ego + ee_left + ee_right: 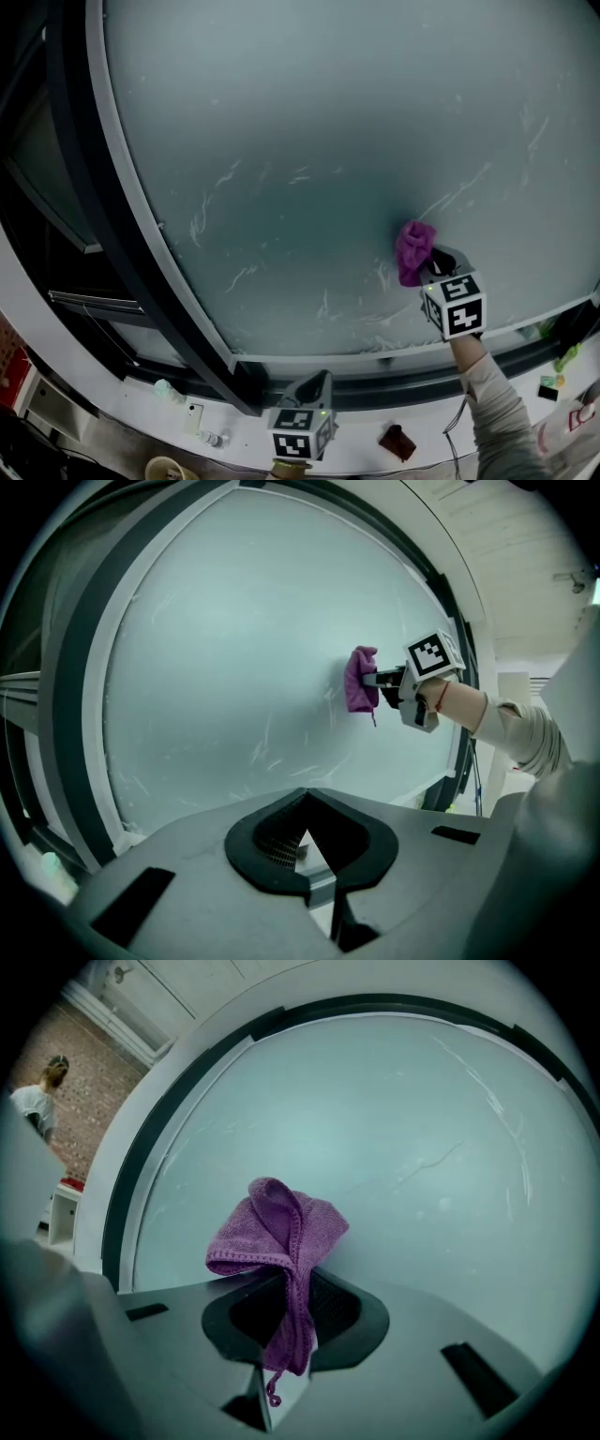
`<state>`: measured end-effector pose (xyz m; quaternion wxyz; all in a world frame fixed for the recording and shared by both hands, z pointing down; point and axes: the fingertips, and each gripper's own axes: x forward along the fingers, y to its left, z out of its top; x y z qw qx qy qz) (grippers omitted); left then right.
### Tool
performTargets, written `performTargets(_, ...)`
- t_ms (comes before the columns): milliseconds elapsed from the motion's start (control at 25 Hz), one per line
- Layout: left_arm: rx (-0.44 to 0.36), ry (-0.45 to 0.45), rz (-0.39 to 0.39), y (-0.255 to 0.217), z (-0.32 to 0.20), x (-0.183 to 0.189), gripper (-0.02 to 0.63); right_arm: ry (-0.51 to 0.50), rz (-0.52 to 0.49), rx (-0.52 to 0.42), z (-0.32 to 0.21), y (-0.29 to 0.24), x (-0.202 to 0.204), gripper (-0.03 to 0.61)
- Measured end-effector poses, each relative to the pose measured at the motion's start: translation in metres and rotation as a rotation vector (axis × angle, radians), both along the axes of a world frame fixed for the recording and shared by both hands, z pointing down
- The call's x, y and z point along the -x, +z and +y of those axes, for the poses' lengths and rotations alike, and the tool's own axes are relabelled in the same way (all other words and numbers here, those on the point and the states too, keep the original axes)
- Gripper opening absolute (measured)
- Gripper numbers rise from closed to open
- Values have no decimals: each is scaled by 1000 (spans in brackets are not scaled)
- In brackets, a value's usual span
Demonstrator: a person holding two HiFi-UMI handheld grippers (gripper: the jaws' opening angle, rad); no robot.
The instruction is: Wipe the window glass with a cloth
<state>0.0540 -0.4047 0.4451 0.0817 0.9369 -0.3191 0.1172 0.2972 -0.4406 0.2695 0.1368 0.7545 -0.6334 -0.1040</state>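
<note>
Left gripper (316,382): 6 o'clock in head view, held low and well apart from the pane; fingers (253,841) closed together, nothing between them

Right gripper (441,264): 4 o'clock in head view, on a light-sleeved arm (497,403); fingers (342,1314) clamped on a purple cloth (279,1232), whose tail hangs down through them

Cloth: bunched folds stand past the fingertips, set against the window glass (309,141) at 4 o'clock of the pane

Window glass: frosted grey-green, pale streaks (228,174) scattered across it

Frame (112,234): pale inner strip, dark outer band, 7 to 11 o'clock in head view

Person (39,1101): far off, 10 o'clock in right gripper view
</note>
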Motion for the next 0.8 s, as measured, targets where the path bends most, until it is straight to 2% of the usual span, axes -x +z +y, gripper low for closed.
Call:
performTargets(320,-3,30,10,-2,6,-12,5,34,5,7,12,0,-14,52)
performTargets(560,0,24,13,-4,7,-9,5,-23,8,-17,26,-3,4,54)
performTargets(800,-7,8,15,-6,6,0,5,-100,-17,-23,55,20,38,54)
